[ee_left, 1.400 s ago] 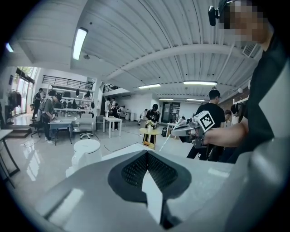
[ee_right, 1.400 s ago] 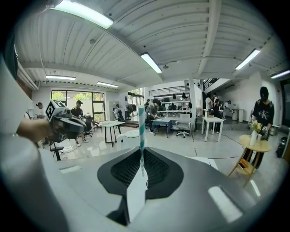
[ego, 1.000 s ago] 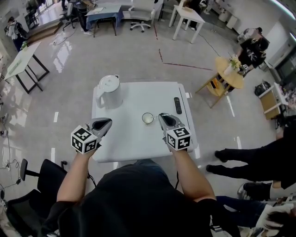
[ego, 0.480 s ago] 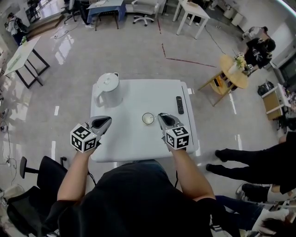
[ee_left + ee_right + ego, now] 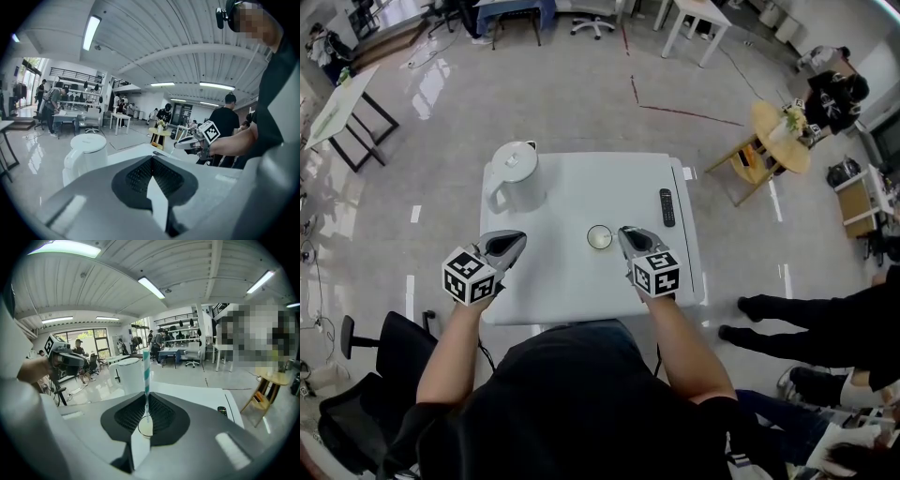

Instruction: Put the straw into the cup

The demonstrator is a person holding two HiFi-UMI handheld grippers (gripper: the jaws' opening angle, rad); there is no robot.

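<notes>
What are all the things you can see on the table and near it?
square white table: one, white, middle of the floor
white plastic electric kettle: one, white, table's far left corner
small round pale cup: one, pale, table's middle
black remote control: one, black, table's right side
teal-and-white striped straw: one, upright in the right tool
round wooden side table: one, tan, far right
left tool: one, grey, shut, empty
right tool: one, grey, shut on the straw, beside the cup

Head cam has tilted a bit: table point(image 5: 581, 192), kettle point(image 5: 515, 174) & remote point(image 5: 667, 207) sit higher in view vs 1 s ago. Right gripper point(image 5: 623, 232) crept slightly up-left, tip a touch nearer cup point(image 5: 599, 237). Left gripper point(image 5: 517, 240) shifted up v. slightly.
</notes>
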